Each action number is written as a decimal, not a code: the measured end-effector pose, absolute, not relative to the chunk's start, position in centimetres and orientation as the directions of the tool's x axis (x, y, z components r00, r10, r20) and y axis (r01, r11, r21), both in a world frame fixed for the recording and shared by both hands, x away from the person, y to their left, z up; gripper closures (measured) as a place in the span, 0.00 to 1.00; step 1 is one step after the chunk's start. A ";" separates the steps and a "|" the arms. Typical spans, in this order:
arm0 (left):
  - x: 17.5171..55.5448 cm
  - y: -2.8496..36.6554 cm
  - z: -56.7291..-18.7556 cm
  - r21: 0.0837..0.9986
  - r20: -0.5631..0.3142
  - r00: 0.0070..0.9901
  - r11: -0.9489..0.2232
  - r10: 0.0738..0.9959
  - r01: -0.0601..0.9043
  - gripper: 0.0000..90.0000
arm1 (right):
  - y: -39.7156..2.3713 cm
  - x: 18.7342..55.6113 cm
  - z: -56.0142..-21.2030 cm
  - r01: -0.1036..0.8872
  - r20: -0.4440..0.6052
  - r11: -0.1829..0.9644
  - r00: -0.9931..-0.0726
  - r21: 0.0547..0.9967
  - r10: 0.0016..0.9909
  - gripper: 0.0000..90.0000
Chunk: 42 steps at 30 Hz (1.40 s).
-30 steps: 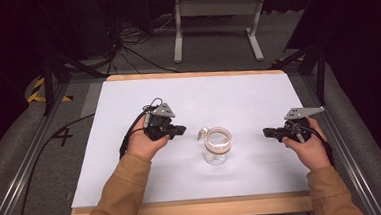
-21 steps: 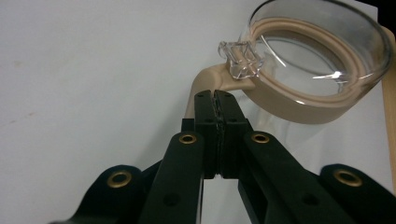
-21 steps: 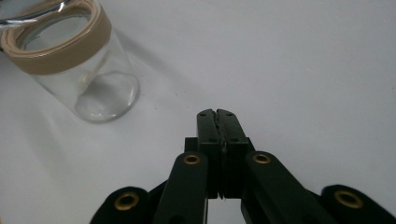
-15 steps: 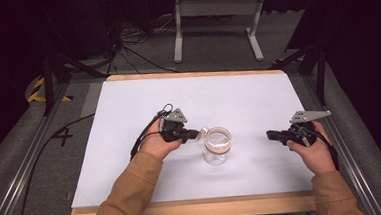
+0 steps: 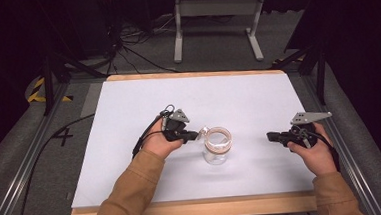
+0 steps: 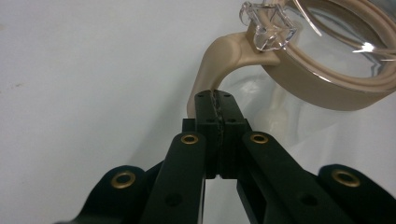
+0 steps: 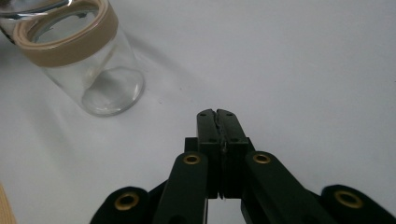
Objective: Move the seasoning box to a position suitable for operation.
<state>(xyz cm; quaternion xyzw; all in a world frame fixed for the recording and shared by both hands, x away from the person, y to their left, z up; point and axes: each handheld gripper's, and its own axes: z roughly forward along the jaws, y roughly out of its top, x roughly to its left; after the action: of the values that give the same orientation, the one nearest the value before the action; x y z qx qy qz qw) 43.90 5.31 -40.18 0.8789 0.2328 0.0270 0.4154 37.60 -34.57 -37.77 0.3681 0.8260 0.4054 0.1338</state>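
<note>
A small clear glass jar (image 5: 217,146) with a beige rubber band around its mouth stands on the white table top (image 5: 128,111), near the middle. A beige tab (image 6: 219,60) curves off that band, under a clear plastic catch (image 6: 273,28). My left gripper (image 5: 195,135) is at the jar's left side, and in the left gripper view it (image 6: 215,100) is shut on the end of the tab. My right gripper (image 5: 271,136) hovers to the right of the jar, apart from it. In the right gripper view it (image 7: 218,119) is shut on nothing, with the jar (image 7: 88,56) at the upper left.
The white top lies on a wooden board whose front edge (image 5: 194,208) runs just before the forearms. Metal rails (image 5: 31,162) flank the table on both sides. A grey stand (image 5: 213,26) and cables lie on the floor beyond the far edge.
My left gripper has moved right across the table up to the jar and now pinches its beige tab. The right gripper has barely shifted.
</note>
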 end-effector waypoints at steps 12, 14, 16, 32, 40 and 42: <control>45.3 4.6 -40.4 0.760 -0.137 0.885 -0.526 0.444 0.382 1.00 | -34.6 36.8 -38.2 0.509 0.082 0.404 -0.692 0.760 0.717 1.00; 45.6 4.4 -40.5 0.763 -0.132 0.889 -0.528 0.440 0.374 1.00 | -34.7 36.5 -38.2 0.510 0.084 0.402 -0.691 0.760 0.718 1.00; 45.8 4.1 -40.5 0.762 -0.123 0.892 -0.535 0.434 0.365 1.00 | -34.7 36.3 -38.3 0.511 0.083 0.401 -0.689 0.760 0.720 1.00; 44.7 4.6 -39.1 0.660 -0.172 0.911 -0.642 0.376 0.390 1.00 | -34.7 35.7 -38.5 0.505 0.073 0.418 -0.698 0.755 0.712 1.00; 45.1 4.4 -39.5 0.690 -0.159 0.898 -0.604 0.411 0.398 1.00 | -34.2 35.9 -38.6 0.500 0.072 0.422 -0.705 0.756 0.705 1.00; 45.3 4.5 -39.5 0.695 -0.147 0.897 -0.602 0.416 0.393 1.00 | -34.3 35.9 -38.6 0.502 0.075 0.419 -0.703 0.757 0.707 1.00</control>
<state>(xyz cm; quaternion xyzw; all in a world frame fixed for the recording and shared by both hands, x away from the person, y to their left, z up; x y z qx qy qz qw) 45.28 4.49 -39.51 0.8949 0.2260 0.0147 0.3844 35.88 -34.26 -38.57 0.3631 0.8324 0.3984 0.1286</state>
